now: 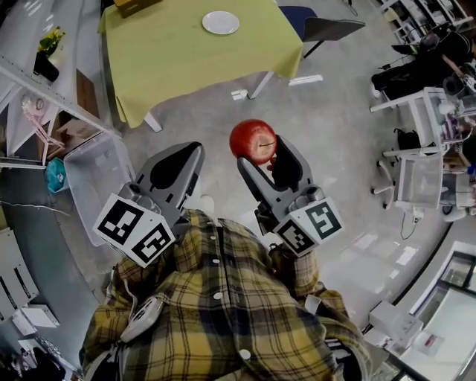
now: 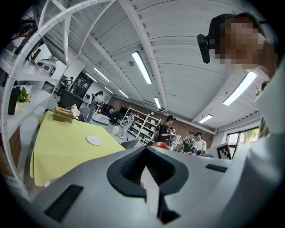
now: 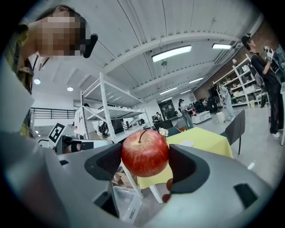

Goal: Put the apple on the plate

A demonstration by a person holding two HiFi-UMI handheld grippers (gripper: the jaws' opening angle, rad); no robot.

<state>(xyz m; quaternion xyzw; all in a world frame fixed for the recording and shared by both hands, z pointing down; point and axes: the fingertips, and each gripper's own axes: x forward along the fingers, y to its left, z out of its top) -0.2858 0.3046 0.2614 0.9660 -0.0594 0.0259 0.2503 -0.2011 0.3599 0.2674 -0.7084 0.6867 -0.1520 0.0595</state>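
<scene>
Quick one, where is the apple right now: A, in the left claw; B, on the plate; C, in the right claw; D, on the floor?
C: the right claw is closed on the apple, and the plate on the yellow table is bare.
</scene>
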